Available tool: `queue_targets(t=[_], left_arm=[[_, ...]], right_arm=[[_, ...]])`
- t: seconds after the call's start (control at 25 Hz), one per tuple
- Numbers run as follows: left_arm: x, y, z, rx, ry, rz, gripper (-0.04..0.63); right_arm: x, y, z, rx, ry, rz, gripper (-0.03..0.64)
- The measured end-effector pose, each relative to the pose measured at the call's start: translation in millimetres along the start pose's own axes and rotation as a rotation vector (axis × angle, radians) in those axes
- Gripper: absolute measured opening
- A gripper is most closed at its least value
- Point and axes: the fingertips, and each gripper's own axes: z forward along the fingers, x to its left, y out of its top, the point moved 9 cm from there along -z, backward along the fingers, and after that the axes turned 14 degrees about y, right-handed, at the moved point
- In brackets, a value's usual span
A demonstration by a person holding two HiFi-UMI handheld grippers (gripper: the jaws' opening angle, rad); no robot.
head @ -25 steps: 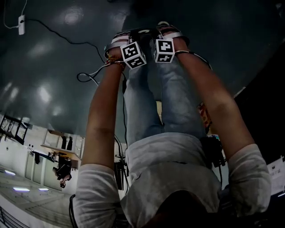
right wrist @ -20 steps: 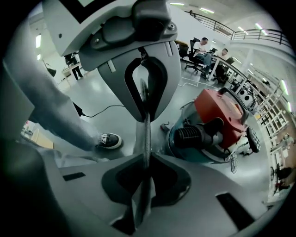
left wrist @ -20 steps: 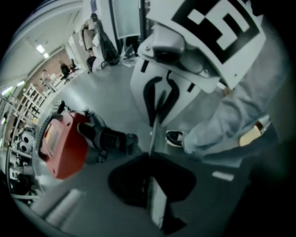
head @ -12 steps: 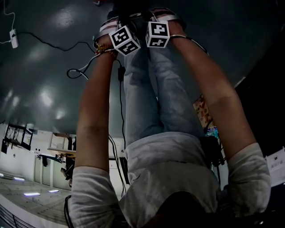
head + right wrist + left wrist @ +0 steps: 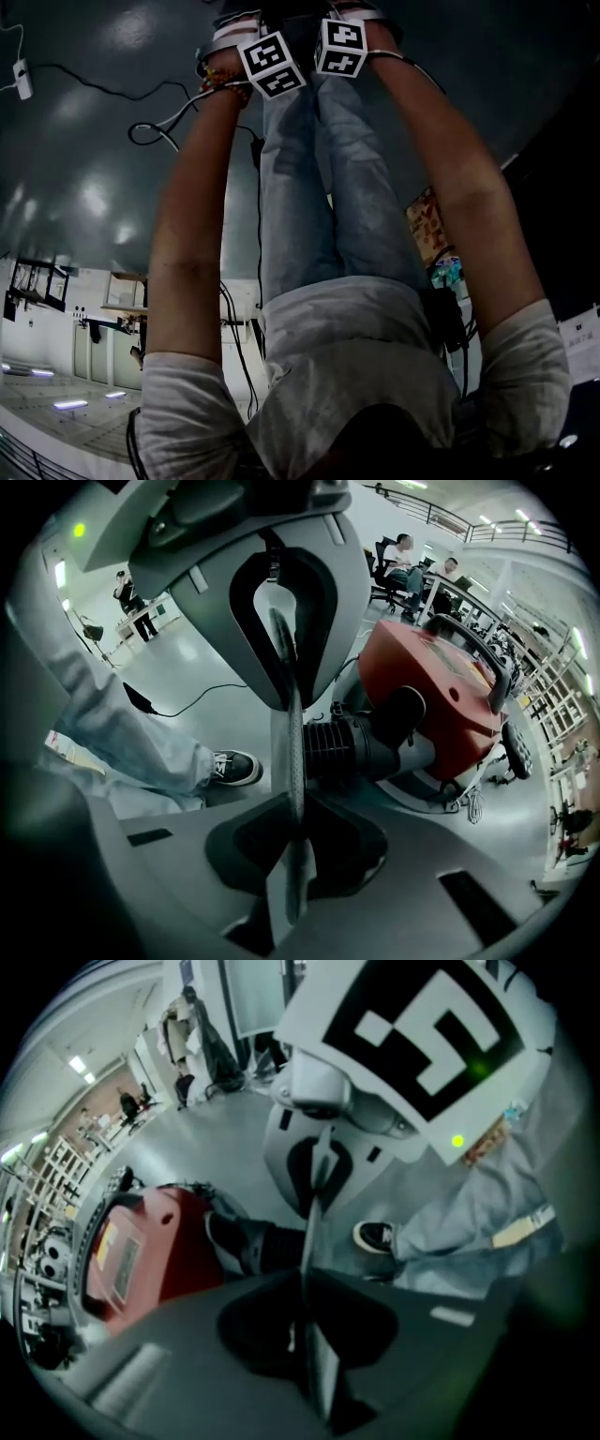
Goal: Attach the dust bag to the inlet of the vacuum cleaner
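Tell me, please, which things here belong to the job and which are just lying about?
Job: left gripper and right gripper, both shut on a thin sheet, probably the dust bag; red vacuum cleaner; its black ribbed hose.
Lying about: floor cable; power strip; seated people at desks.

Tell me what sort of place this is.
Probably a big open-plan lab or workshop: people at desks, shelving racks along the side, and a polished grey floor with a red vacuum cleaner standing on it.
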Motion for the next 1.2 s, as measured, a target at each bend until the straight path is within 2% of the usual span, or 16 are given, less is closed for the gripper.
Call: queue_targets(t=[0.24, 0.4, 0.52, 0.64, 0.76, 0.96, 1.12, 1.2], left_arm=[[-0.3, -14.3, 14.4, 0.022, -0.038, -0.071, 0.029], [0.2, -4.7, 7.5, 0.032, -0.017, -0.007, 0.044], [-1.7, -3.8, 6.9, 0.022, -0.017, 0.003, 0.021], [-2.6, -17.8, 14.2, 0.042, -0.025, -0.035, 0.018], [-3.9, -22.8, 18.3, 0.069, -0.043, -0.060, 0.018], [1.7, -5.9, 6.7, 0.051, -0.052, -0.035, 0.017], [4.0, -16.1, 14.9, 0.073, -0.068, -0.098, 0.017], [3.8, -14.0, 15.1, 0.084, -0.066, -0.096, 0.017]], right_arm=[[-3.5, 7.9, -10.1, 0.004, -0.024, -0.048, 0.037], [2.3, -1.1, 3.0, -0.012, 0.011, -0.001, 0.037], [6.7, -0.8, 0.7, 0.006, -0.010, 0.010, 0.037], [5.8, 10.8, -9.3, 0.005, -0.052, -0.017, 0.037], [4.0, 13.1, -7.4, -0.012, -0.040, -0.034, 0.037], [4.8, 4.3, -3.8, 0.008, -0.014, -0.003, 0.037], [5.5, 13.3, -12.9, 0.009, -0.051, -0.008, 0.038], [3.5, 11.0, -9.9, -0.006, -0.048, 0.012, 0.038]])
